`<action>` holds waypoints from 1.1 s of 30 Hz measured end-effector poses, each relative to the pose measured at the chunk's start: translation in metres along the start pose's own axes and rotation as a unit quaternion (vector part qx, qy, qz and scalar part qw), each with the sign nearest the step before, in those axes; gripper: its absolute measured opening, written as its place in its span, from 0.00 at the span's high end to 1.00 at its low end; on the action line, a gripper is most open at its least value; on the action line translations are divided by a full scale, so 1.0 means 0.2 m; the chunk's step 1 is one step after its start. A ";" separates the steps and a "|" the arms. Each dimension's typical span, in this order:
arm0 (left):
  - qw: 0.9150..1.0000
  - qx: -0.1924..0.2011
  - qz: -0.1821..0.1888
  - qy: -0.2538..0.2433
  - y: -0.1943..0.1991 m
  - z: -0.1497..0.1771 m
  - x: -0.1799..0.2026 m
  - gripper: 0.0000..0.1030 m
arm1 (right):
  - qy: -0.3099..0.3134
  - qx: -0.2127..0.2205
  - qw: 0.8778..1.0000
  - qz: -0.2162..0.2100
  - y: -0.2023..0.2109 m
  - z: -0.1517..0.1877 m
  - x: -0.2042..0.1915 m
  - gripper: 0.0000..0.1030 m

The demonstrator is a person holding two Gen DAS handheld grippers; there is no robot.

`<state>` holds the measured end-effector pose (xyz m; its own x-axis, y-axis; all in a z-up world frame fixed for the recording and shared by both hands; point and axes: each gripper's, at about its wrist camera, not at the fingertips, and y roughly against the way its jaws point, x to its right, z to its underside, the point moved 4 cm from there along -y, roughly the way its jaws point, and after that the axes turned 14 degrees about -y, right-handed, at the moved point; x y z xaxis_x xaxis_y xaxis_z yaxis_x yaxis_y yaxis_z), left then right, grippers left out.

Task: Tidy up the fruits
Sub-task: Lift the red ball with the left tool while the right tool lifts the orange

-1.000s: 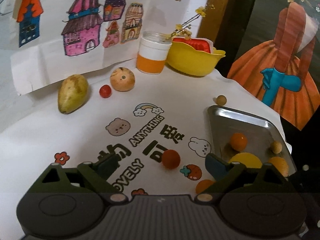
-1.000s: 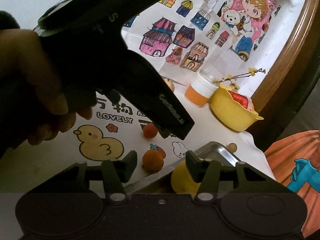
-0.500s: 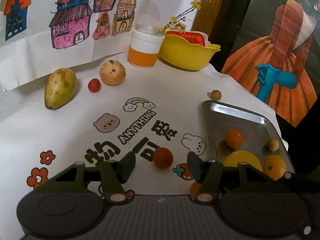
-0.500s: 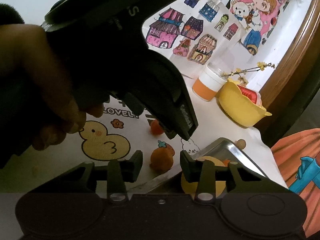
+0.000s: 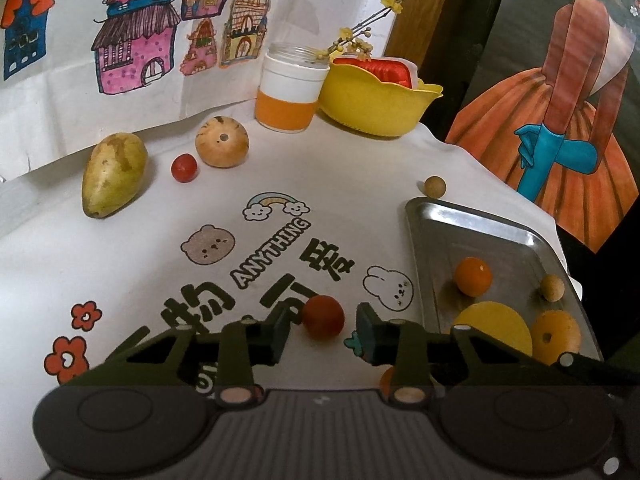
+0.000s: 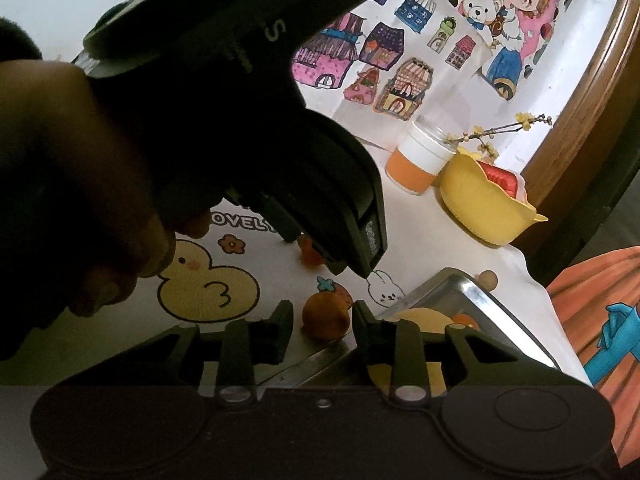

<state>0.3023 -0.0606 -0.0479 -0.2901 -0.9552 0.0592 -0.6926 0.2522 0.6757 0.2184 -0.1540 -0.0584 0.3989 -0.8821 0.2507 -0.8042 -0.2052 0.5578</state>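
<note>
Right wrist: left gripper (image 6: pixel 316 248) blocks the tablecloth (image 6: pixel 404 236).

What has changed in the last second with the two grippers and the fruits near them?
The left gripper moved forward to the red fruit, which now sits between its open fingers, not gripped. The right gripper likewise closed in on the orange fruit, fingers open. The fruits on the metal tray stayed put.

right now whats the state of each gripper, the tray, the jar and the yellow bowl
left gripper: open, fingers either side of a red fruit, not closed on it
right gripper: open around an orange fruit
metal tray: partly filled with fruit
jar: upright, no lid
yellow bowl: upright, holding something red
</note>
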 end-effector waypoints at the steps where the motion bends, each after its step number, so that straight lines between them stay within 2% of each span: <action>1: 1.000 0.000 0.000 0.001 0.00 0.00 0.00 0.64 | 0.000 -0.002 1.000 0.001 0.00 0.00 0.00 0.67; 9: 1.000 0.000 0.000 0.003 0.00 0.01 -0.01 0.75 | -0.002 -0.003 1.000 0.003 -0.01 0.00 0.01 0.72; 33: 1.000 -0.001 -0.005 0.010 0.04 0.03 -0.02 0.76 | -0.009 0.008 1.000 -0.003 0.03 -0.01 0.00 0.74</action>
<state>0.2940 -0.0538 -0.0458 -0.2688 -0.9609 0.0672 -0.6939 0.2415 0.6784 0.2145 -0.1556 -0.0540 0.3955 -0.8884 0.2329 -0.8089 -0.2168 0.5465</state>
